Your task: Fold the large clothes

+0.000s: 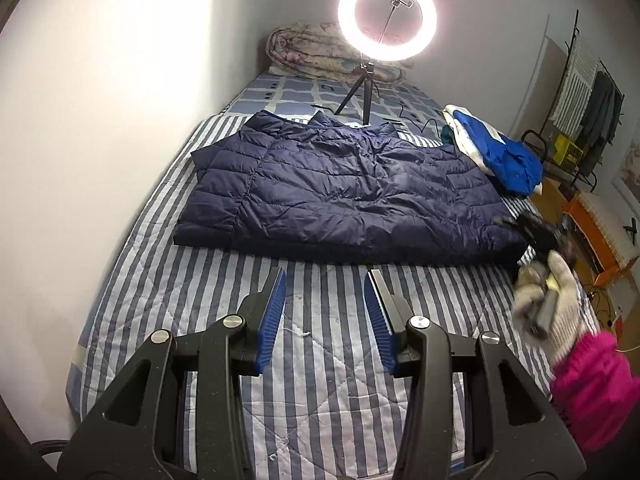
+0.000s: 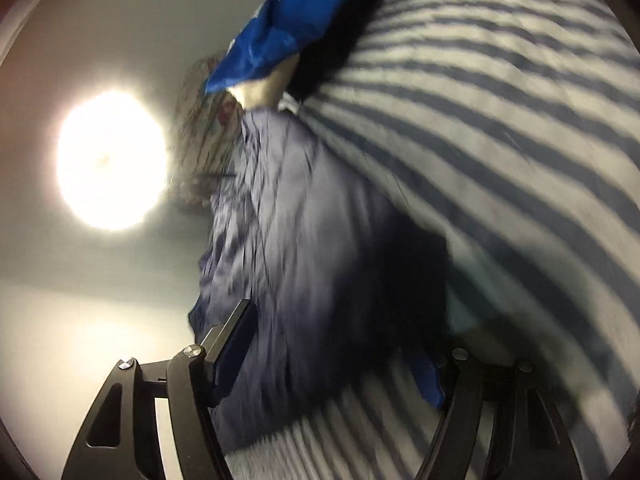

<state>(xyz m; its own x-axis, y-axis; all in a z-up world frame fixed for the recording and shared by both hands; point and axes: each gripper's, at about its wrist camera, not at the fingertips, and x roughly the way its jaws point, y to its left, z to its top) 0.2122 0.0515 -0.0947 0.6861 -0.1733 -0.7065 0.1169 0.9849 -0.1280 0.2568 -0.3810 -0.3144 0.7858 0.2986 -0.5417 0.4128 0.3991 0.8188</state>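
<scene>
A navy quilted down jacket lies folded across the striped bed cover. My left gripper is open and empty, hovering over the stripes just in front of the jacket's near edge. My right gripper is blurred at the jacket's near right corner, held by a gloved hand. In the right wrist view, which is rolled sideways and blurred, the right gripper is open with the jacket's corner lying between its fingers.
A ring light on a tripod stands on the bed behind the jacket. A rolled floral quilt lies at the head. A bright blue and white garment sits at the right edge. A wall runs along the left.
</scene>
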